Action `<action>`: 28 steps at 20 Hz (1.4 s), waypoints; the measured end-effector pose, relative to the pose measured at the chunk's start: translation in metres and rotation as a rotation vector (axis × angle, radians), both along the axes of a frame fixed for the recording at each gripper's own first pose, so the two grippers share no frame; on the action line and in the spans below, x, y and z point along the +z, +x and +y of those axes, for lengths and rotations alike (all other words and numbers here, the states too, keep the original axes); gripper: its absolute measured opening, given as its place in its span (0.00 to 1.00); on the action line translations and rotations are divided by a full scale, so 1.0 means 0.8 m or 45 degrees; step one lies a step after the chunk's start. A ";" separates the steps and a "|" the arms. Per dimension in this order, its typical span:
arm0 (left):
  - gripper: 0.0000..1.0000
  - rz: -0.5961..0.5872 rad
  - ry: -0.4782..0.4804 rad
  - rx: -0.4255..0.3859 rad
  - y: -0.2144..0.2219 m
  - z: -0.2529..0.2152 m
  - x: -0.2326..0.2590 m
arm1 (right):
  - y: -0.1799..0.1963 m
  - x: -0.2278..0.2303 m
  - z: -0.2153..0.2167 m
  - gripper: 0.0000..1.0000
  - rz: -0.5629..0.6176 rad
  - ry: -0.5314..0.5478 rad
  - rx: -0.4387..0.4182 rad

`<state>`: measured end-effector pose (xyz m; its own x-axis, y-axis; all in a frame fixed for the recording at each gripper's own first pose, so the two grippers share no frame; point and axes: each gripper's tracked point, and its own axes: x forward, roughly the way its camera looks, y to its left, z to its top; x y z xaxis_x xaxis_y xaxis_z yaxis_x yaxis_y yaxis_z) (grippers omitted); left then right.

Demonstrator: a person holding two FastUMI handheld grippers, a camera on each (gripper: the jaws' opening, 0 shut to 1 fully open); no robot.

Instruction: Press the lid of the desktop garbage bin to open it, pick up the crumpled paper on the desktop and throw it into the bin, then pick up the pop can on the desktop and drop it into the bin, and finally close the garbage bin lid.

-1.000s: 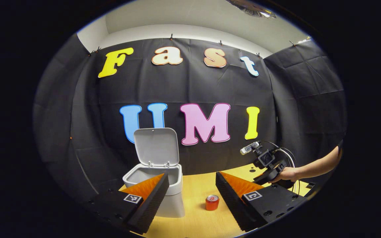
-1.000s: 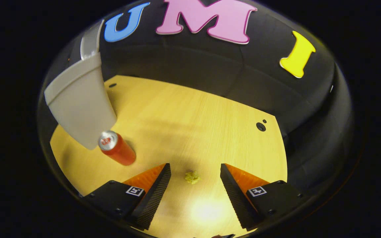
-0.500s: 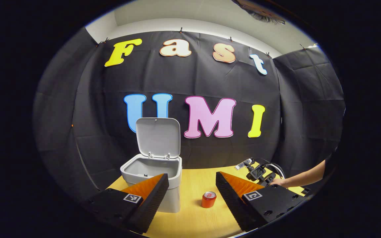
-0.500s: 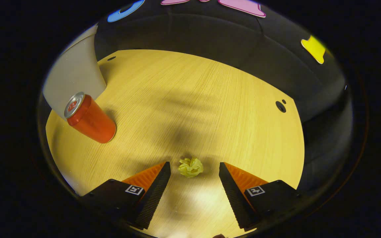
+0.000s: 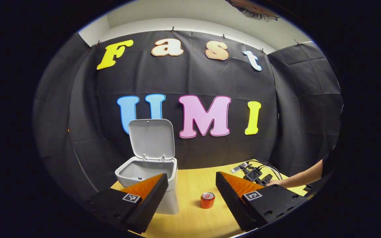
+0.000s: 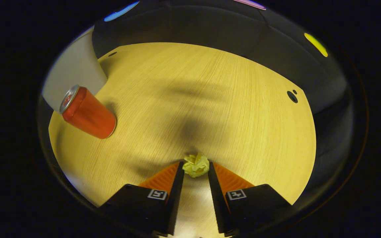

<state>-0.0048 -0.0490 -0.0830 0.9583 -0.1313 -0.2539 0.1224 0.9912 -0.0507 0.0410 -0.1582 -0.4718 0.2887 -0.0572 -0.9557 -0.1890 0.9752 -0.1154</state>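
A small yellow crumpled paper [image 6: 196, 166] lies on the wooden table [image 6: 217, 99] in the right gripper view. My right gripper [image 6: 195, 163] is shut on it, with a fingertip touching each side. The red pop can [image 6: 89, 114] stands to the left, beside the grey bin [image 6: 73, 74]. In the left gripper view the bin [image 5: 146, 172] has its lid [image 5: 150, 138] standing upright. The can [image 5: 207, 200] stands on the table just right of the bin. My left gripper [image 5: 191, 175] hangs open in the air in front of both, holding nothing.
In the left gripper view the right gripper's body [image 5: 254, 173] with its cables sits low over the table at the far right, held by a hand [image 5: 275, 182]. Small holes [image 6: 292, 96] mark the tabletop near its far right edge. Black cloth walls enclose the table.
My right gripper has come down over the crumpled paper and its fingers have closed onto it. My left gripper has drifted slightly and stays open.
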 end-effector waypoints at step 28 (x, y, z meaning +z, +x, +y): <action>0.97 0.091 -0.026 0.216 -0.057 0.061 -0.047 | 0.159 0.422 0.373 0.42 -0.687 0.590 0.571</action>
<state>-0.0502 -0.0004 -0.1205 0.9467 0.0244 -0.3211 -0.0508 0.9960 -0.0738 0.1680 0.1402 -0.1340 0.6148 0.5362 -0.5784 -0.6036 0.7919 0.0924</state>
